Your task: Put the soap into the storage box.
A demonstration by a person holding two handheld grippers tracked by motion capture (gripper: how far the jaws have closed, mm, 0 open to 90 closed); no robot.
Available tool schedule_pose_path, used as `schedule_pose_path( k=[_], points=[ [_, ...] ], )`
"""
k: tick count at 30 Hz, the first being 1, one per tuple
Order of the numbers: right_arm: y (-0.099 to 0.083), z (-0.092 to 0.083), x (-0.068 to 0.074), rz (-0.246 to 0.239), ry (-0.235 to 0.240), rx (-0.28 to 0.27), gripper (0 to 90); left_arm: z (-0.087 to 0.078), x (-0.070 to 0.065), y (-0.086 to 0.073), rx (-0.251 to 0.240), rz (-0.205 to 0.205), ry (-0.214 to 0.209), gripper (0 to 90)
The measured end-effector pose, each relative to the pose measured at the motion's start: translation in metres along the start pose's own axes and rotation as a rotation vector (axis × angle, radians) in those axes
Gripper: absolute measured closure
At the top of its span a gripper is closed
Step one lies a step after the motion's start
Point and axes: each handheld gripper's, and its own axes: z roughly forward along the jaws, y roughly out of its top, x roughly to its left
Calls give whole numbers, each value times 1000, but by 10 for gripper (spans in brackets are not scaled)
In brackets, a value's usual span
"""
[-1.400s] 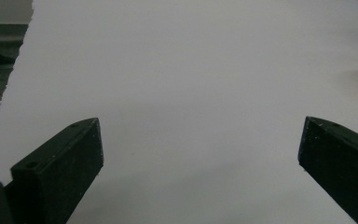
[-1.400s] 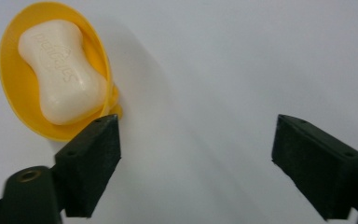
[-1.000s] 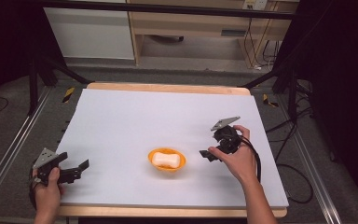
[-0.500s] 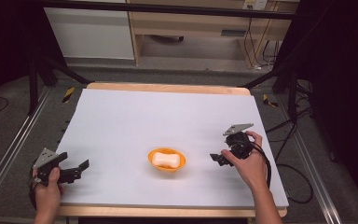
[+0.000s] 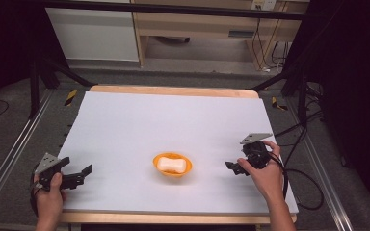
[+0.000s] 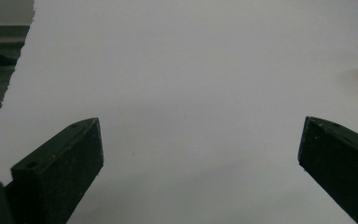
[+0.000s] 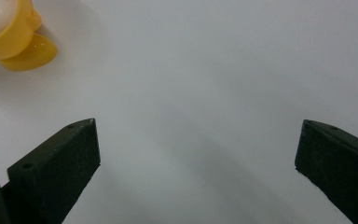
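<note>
Jaws of both tongs are seen spread wide, with nothing held between them and only bare white table surface [image 5: 173, 120] in the gaps. The left gripper [image 5: 77, 174] is placed at the near left edge of the table, its jaws pointed toward the centre; in the left gripper view, the jaws of the left gripper [image 6: 200, 149] are seen low over the sheet, and contact with it cannot be judged. The left hand [image 5: 48, 195] is wrapped around the grip from below, the forearm entering from the near edge.

The right gripper [image 5: 232, 167] is held at the near right part of the table, its jaws turned toward the orange bowl [image 5: 172, 164]. The right hand [image 5: 265, 173] is closed over its body, with the grey plate uppermost and the cable trailing off to the right.

The orange bowl, with a white oblong piece [image 5: 169, 165] lying in it, is located between the two tongs, nearer the right gripper and apart from it. In the right gripper view [image 7: 198, 154], the orange bowl [image 7: 14, 35] is seen ahead and to the left of the jaws.

Compared with one second ago, the right gripper has been drawn back from the bowl, outward and toward the near right; the left gripper is unchanged in place.
</note>
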Motion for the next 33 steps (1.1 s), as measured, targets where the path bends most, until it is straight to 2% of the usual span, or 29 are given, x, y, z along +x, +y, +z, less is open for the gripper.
schedule_pose_path(
  k=[22, 26, 28, 33],
  points=[
    [-52, -11, -25, 93, -28, -4, 5, 0, 0, 0, -1, -2, -1, 0],
    [-63, -14, -28, 107, -33, -24, 5, 0, 0, 0, -1, -6, -2, 0],
    [-70, -16, -30, 109, -51, -51, 5, 0, 0, 0, -1, -3, -1, 0],
    [-89, -19, -33, 166, -51, -100, 5, 0, 0, 0, -2, -5, -1, 0]
  ],
)
